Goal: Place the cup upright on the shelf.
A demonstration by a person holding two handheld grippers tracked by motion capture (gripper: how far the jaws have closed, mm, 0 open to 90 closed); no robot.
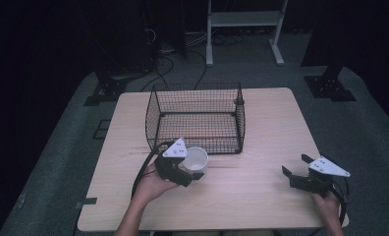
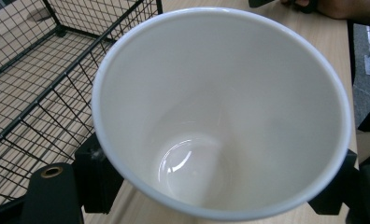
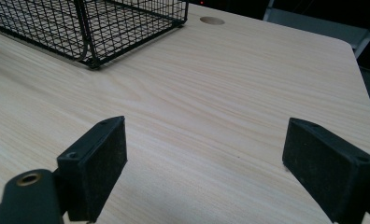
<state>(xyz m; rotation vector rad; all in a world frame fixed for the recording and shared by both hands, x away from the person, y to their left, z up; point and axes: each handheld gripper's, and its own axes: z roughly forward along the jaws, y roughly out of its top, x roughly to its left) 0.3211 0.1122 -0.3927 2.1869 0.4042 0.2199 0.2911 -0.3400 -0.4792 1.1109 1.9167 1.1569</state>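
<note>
The left claw (image 1: 191, 168) is pinching a white cup (image 1: 196, 159) by its sides, just in front of the wire basket (image 1: 196, 118) on the bench (image 1: 241, 191). The right claw (image 1: 296, 165) rests spread, well apart. Judged step — cup in grasp; next move likely calls for lifting it over the near wall into the basket.

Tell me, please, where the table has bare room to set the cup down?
Bare wood lies between the left gripper and right gripper, and right of the wire basket. It is crowded where the cup sits near the basket's front.
</note>
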